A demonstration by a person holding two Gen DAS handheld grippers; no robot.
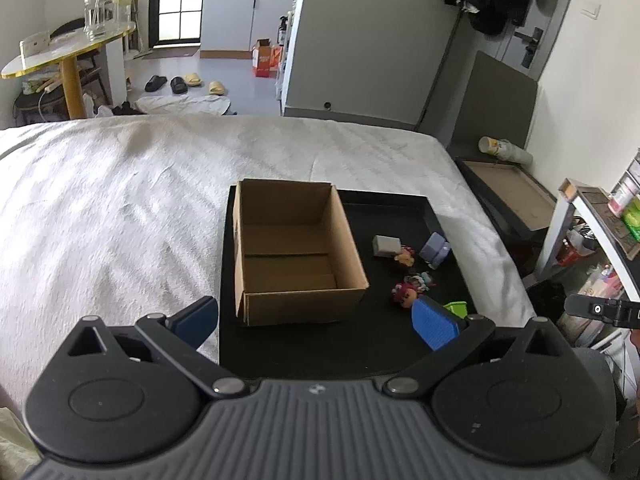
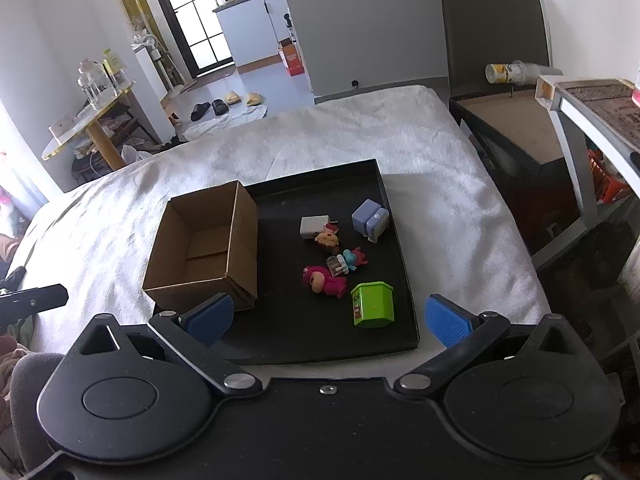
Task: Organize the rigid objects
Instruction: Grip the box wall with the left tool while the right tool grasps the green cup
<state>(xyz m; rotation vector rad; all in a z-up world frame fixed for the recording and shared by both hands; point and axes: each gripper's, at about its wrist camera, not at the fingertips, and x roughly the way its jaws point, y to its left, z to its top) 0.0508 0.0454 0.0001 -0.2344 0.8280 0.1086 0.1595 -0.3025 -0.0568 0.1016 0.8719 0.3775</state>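
On the bed, a black tray carries an open cardboard box along its left side and a loose scatter of small toys toward its right edge, none of them in the box yet. Nearest the tray's front right corner stands a green hexagonal toy box; just behind it lie a pink figurine, a small blue-and-red figurine and a yellow-faced figurine, the last touching a white block, with a lavender block near the right edge. The right gripper hovers over the tray's front edge, fingers spread wide and holding nothing; the left gripper hangs in front of the cardboard box, also spread and empty. These toys look like hard, light plastic, so they should not deform but may skid on the smooth tray or twist out of a pinch. The green toy box offers flat opposite faces and seems the easiest hold; the figurines are lumpy, best taken across the body.
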